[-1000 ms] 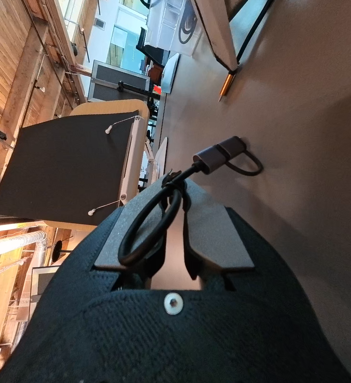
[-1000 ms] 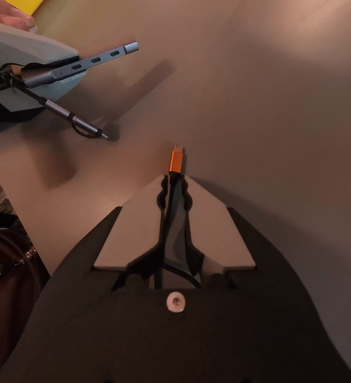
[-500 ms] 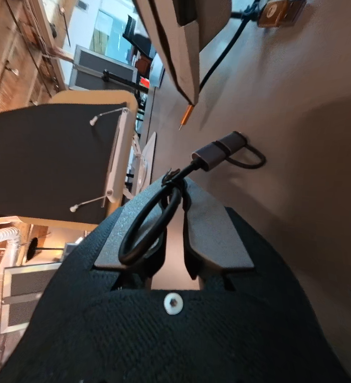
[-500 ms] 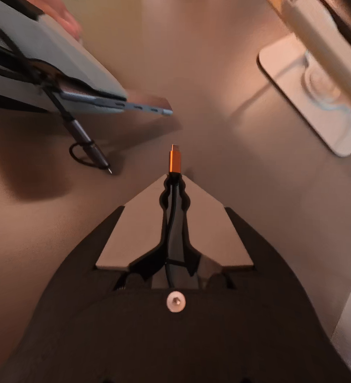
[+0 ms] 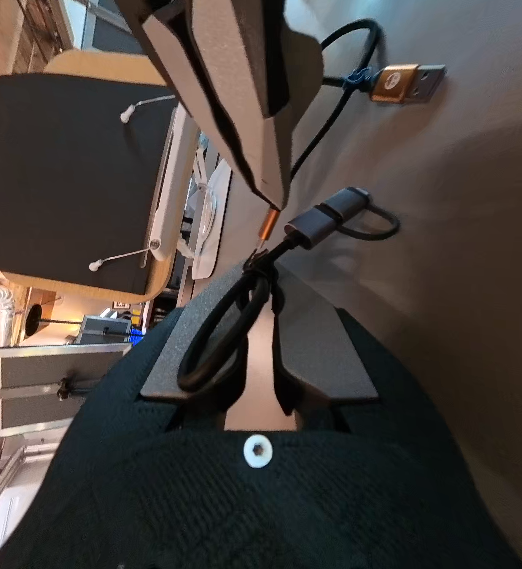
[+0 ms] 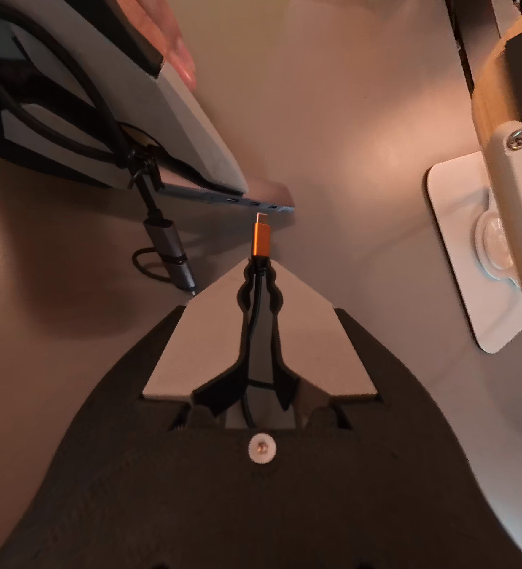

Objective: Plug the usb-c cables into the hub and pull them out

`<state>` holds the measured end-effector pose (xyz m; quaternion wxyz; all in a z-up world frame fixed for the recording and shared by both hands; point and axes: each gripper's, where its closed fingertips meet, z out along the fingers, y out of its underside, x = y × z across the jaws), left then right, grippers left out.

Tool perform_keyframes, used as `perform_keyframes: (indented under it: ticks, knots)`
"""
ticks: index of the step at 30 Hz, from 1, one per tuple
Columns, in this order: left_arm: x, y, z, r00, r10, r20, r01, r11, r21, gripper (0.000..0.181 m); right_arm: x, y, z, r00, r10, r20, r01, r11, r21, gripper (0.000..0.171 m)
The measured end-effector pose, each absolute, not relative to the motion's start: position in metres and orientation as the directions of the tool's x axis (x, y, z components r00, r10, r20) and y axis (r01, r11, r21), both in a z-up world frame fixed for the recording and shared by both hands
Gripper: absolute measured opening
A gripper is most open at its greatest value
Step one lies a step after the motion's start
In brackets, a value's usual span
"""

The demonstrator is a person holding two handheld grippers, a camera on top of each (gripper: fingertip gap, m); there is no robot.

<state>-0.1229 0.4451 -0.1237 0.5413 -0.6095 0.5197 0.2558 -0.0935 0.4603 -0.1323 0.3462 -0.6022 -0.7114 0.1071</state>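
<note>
Left wrist view: looking along the left claw (image 5: 261, 275), closing almost all the way and pinching something thin and flat between its fingers, hard to name from here. Carrying a black cable (image 5: 216, 335) looped over one finger, with a grey plug (image 5: 324, 221) hanging out in front, just above the table (image 5: 438, 308). Showing the right claw (image 5: 273, 197) pointing down from the top, holding an orange plug (image 5: 267, 226) with its tip very near the left claw's tips. Lying farther off on the table, a gold plug (image 5: 401, 81), likely the other end of that same cable.

Right wrist view: looking along the right claw, squeezing tight on the cable right behind the orange plug, with the plug sticking straight out past the tips. Showing the hub (image 6: 253, 201) clearly here, clamped in the left claw and poking out, its row of small holes facing the plug. Sitting just beside those holes, almost touching, but not inside any of them. Showing part of a hand (image 6: 176, 52) behind the left claw, and a white pad (image 6: 469, 246) off to the right.

Judging how far along: grabbing the hub and the cable looking done, lining up looking nearly done. Pushing the plug in not yet done, and pulling it out waiting after that. Not seeing any other cable ready to go in.
</note>
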Motion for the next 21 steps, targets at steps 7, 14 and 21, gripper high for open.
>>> perform_keyframes:
  ticks: [7, 14, 21]
  knots:
    - [-0.122, 0.445, -0.122, 0.276, -0.322, -0.906, -0.934, 0.133, -0.332, 0.007, -0.094, 0.449, -0.132, -0.045, 0.958, 0.282, 0.739, 0.222, -0.636, 0.005]
    - [-0.120, 0.444, -0.123, 0.221, -0.296, -0.929, -0.954, 0.133, -0.269, 0.008, -0.092, 0.440, -0.129, -0.049, 0.955, 0.293, 0.721, 0.237, -0.652, 0.004]
    - [-0.117, 0.443, -0.123, 0.181, -0.277, -0.944, -0.966, 0.131, -0.224, 0.007, -0.090, 0.438, -0.128, -0.045, 0.964, 0.262, 0.710, 0.216, -0.670, 0.004]
